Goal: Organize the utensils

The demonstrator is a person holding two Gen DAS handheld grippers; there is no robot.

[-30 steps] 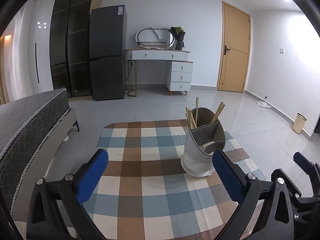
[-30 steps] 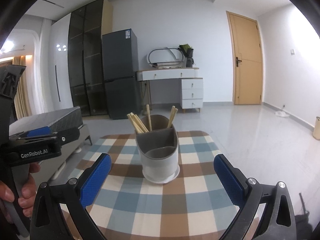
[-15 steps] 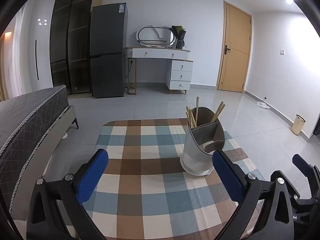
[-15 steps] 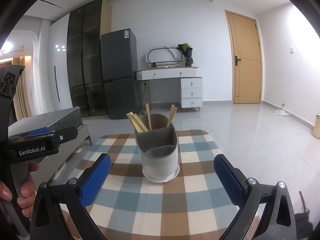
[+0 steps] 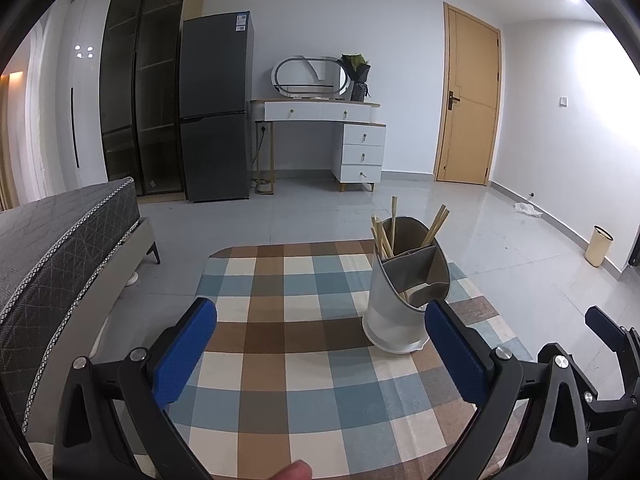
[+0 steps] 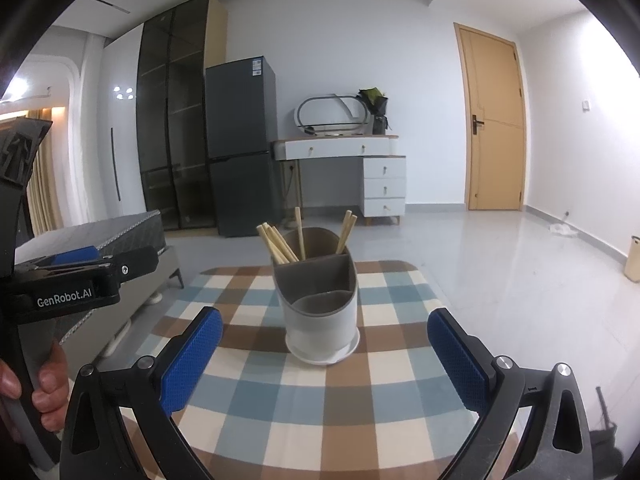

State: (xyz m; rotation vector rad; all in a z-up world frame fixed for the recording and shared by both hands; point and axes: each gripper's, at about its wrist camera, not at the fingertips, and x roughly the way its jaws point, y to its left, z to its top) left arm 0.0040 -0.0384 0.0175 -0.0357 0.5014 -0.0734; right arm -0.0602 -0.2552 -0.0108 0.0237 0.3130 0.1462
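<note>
Worktop (image 6: 256, 404): one, under a checked cloth, bare apart from a single holder. No loose utensils on it in either view, so my read is the sorting is done or nearly so.

Utensil holder (image 6: 320, 304): one, white shell with a grey insert, upright on its drip saucer at the middle of the worktop, toward the far edge. Partitioned; I can make out one tall rear section and lower front ones, exact count unclear. Tall rear section suits long sticks, which is probably why they stand there.

Left claw (image 5: 320, 356): one, jaws spread wide, nothing between the pads, hovering over the near half of the cloth; holder sits just inside its right pad in that view.

Right claw (image 6: 325, 362): one, also wide open and empty, lined up square on the holder, short of it. Both parked clear, likely so nothing gets knocked.

Chopsticks (image 6: 280, 246): all in the rear section, leaning against the rim. I count roughly seven; the left cluster overlaps, so not certain.
</note>
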